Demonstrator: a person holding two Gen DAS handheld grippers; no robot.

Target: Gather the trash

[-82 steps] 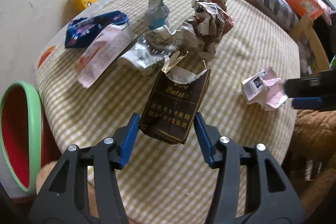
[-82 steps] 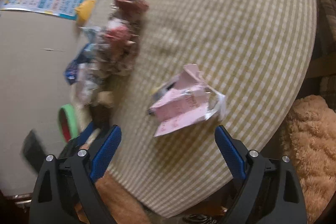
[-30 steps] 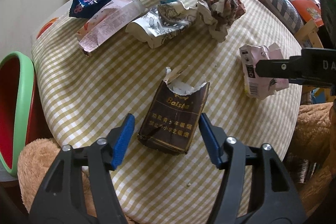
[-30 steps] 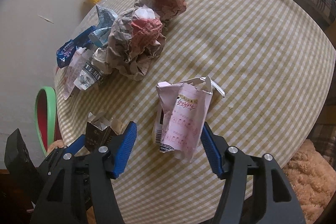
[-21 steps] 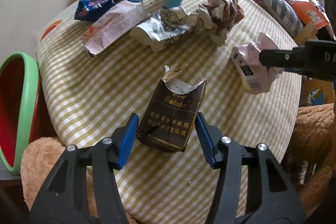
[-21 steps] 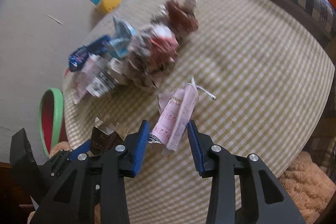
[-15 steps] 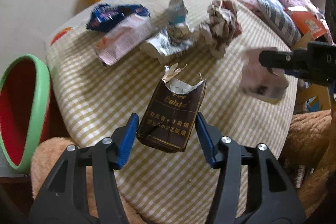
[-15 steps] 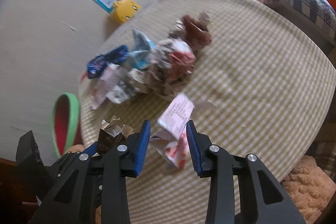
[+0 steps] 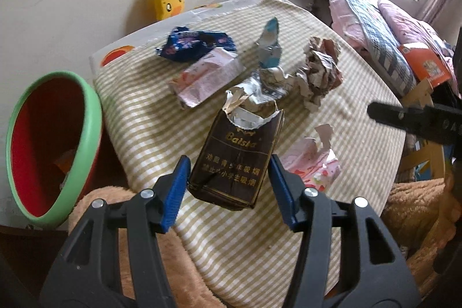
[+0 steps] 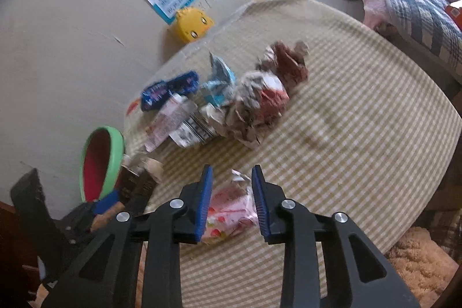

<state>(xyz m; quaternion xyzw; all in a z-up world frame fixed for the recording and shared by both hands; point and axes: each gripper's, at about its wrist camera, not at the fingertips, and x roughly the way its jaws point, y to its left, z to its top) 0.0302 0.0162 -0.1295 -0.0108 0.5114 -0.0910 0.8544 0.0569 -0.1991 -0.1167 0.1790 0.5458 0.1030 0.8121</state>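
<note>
While the left gripper (image 9: 228, 186) pinches the torn brown cigarette pack (image 9: 235, 158) above the checked worktop (image 9: 361, 94), the right gripper (image 10: 231, 204) clamps a crumpled pink wrapper (image 10: 228, 214); either flimsy piece could slip before reaching the green-rimmed red bin (image 9: 86, 129).

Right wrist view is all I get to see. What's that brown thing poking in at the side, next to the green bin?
Observer: It's a brown cigarette pack with gold letters on the front. The jaws of the left gripper are clamped on its sides.
Operator: Is it opened?
Observer: Yes. In the left wrist view its top is ripped open and crinkly silver foil sticks out.
Operator: Is the bin empty inside?
Observer: No. An orange scrap lies low inside the bin, against its red wall.
Operator: And my pink wrapper?
Observer: From the left side, the pink wrapper has a torn white flap sticking up.
</note>
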